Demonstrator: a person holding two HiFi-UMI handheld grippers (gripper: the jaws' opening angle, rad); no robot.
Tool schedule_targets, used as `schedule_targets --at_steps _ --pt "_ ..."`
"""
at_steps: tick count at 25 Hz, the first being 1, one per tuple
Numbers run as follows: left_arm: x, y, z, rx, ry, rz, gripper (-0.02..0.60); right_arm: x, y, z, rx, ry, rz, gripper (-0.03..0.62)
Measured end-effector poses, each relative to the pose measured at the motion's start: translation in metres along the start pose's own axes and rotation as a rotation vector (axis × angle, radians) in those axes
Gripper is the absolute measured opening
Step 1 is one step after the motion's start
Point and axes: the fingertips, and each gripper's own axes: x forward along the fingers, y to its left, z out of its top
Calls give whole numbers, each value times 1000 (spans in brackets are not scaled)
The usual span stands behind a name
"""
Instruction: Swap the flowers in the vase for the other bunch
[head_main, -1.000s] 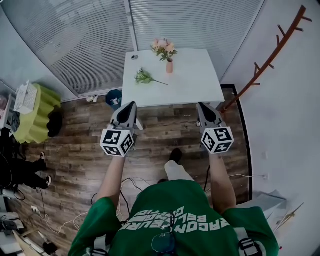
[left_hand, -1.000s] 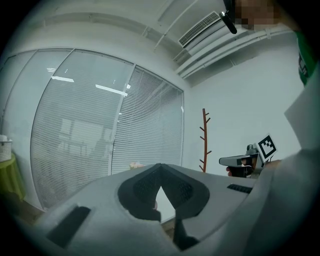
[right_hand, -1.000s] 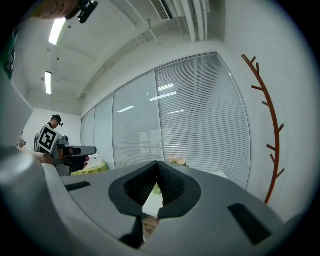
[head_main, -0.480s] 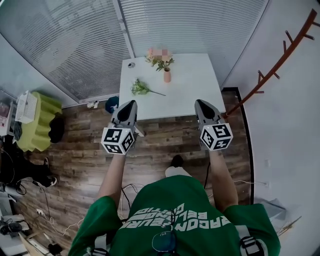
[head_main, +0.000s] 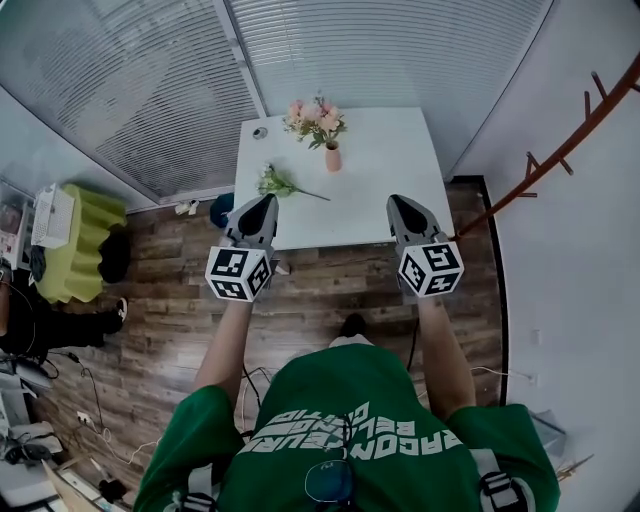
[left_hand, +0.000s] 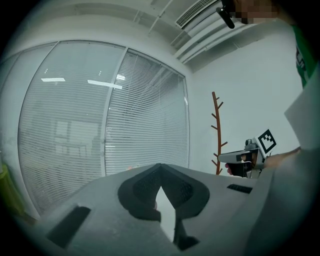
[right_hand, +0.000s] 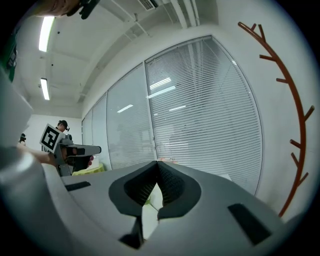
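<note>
On the white table (head_main: 385, 150) stands a small pink vase (head_main: 332, 158) holding pink flowers (head_main: 314, 116). A second bunch, green with pale blooms (head_main: 274, 182), lies flat on the table to the vase's left. My left gripper (head_main: 262, 206) is shut and empty, its tip at the table's near edge just below the loose bunch. At the same edge, further right, my right gripper (head_main: 397, 204) is also shut and empty. In the left gripper view the jaws (left_hand: 160, 167) meet at a point. The right gripper (right_hand: 157, 164) looks the same in its own view, with a sliver of green showing past it.
A red-brown branch-shaped coat rack (head_main: 565, 135) stands at the right wall. Glass walls with blinds (head_main: 150, 90) run behind the table. A blue bin (head_main: 222, 210) sits by the table's left leg and a yellow-green seat (head_main: 80, 235) further left. Cables (head_main: 75, 375) lie on the wooden floor.
The person has stepped toward the table with both grippers. The tips, which were over the floor short of the table, now reach its near edge. Both stayed shut.
</note>
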Motion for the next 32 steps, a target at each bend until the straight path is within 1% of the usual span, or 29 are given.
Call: schedule_targets --at_steps 7,15,19,26,32 --pt "23 1 -10 -20 22 3 5 20 -18 -5 11 25 10 12" --pt "49 11 -23 -39 37 -33 5 44 -27 -13 2 65 5 12" --pt "68 26 -22 -44 30 -56 5 61 -30 -12 -5 70 -10 12" --pt "110 60 -17 -43 29 -128 5 108 -40 -1 -16 63 -76 12" --pt "139 96 -21 -43 40 -157 5 153 -41 0 -27 79 -91 12"
